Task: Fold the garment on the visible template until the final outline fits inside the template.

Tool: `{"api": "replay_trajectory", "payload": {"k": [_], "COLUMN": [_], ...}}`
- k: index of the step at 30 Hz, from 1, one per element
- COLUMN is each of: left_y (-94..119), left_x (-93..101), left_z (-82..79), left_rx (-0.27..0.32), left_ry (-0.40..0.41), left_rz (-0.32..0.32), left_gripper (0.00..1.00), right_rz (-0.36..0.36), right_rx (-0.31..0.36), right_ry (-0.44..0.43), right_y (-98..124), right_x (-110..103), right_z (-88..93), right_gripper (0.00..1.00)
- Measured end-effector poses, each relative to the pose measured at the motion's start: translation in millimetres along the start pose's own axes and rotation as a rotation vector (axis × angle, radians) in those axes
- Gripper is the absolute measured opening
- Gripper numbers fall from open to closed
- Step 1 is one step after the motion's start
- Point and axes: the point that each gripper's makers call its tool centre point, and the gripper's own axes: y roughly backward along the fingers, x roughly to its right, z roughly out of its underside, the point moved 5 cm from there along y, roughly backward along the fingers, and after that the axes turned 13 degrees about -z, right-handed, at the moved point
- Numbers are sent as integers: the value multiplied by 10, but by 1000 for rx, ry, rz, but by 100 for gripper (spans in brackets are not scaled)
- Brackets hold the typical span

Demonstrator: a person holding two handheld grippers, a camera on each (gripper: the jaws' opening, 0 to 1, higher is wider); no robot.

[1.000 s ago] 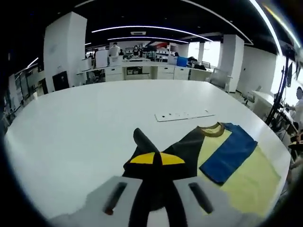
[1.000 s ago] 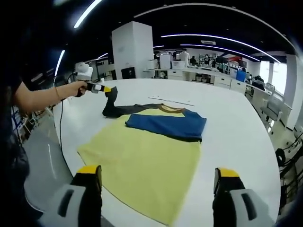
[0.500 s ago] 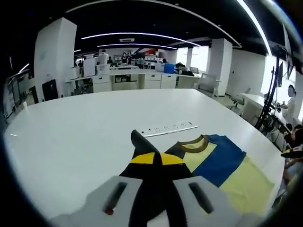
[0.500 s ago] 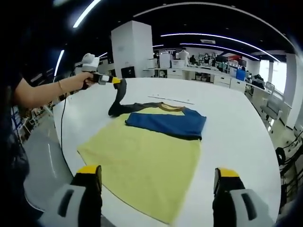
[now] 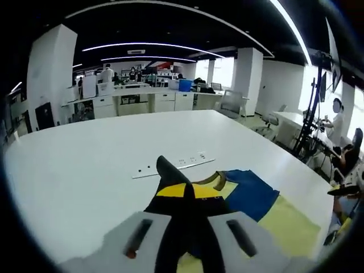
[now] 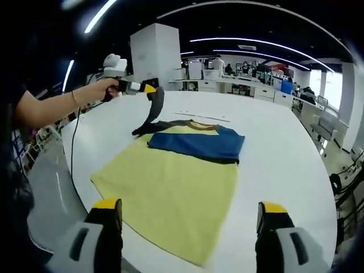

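Your left gripper (image 6: 149, 89) is pinching the dark sleeve (image 6: 152, 108), lifted off the white table (image 6: 284, 153); right gripper (image 6: 190, 219) jaws spread, empty. One T-shirt (image 6: 170, 176) lies flat, blue sleeve already folded across. Risk: pulling too high drags the body askew. Template not discernible.

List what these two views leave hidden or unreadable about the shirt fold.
- Template: no outline can be made out on the white table in either view.
- Dark sleeve: in the left gripper view, the left gripper covers where it is pinched.
- Yellow shirt: its near hem is cut off behind the left gripper's body in the left gripper view.
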Motion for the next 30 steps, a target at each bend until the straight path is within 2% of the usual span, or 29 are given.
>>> {"api": "replay_trajectory", "payload": {"k": [8,14,17,25,29,30], "left_y": [-158,-250,-264,-245,-200,-184], "left_x": [463,709,852,1158,1309,1351], "left_z": [16,99,180,415,575,630], "left_rx": [7,-2,-4,-22,-31,-37], "left_ry": [-13,-40,-79,-113,-158,-190], "left_rz": [92,133,161,253,314,333], "left_gripper": [0,0,0,0,0,0], "right_rz": [11,23,26,21,21,24], "right_rx": [-11,-22,-31,-40,-39,-40], "right_ry": [-19,-36,-38,-40,-46,-50], "right_y": [24,48,49,18,17,18], "right_x": [51,108,123,134,136,142], "right_z": [71,139,157,175,197,212], "right_gripper": [99,99,99,99,99,99]}}
